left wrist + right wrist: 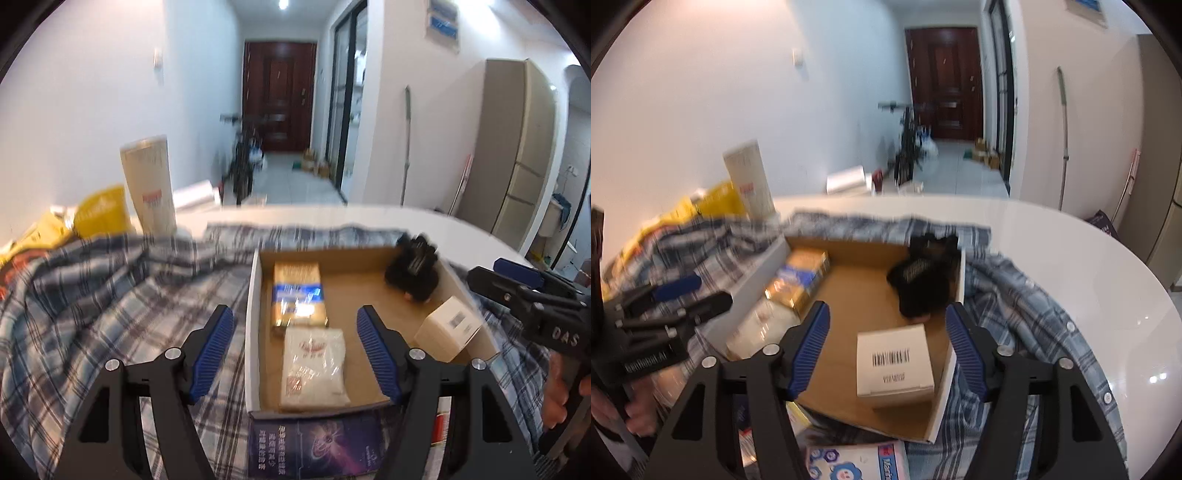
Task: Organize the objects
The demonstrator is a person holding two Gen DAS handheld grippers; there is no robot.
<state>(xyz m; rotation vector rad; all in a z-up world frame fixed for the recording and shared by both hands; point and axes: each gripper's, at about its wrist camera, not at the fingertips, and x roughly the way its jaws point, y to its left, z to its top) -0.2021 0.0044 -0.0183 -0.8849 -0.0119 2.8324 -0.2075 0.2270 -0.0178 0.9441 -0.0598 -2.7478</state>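
The left gripper (295, 347) points forward and downward, its blue-padded jaws standing wide apart with nothing pressed between them. The right gripper (886, 347) is angled down likewise, its jaws parted and gripping nothing. Each gripper shows at the edge of the other's view, held from below by a hand (557, 398) wrapped around its handle.

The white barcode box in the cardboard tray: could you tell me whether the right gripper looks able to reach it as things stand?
Probably yes. The right gripper is open, and the white barcode box lies directly ahead between its fingers with nothing over it.
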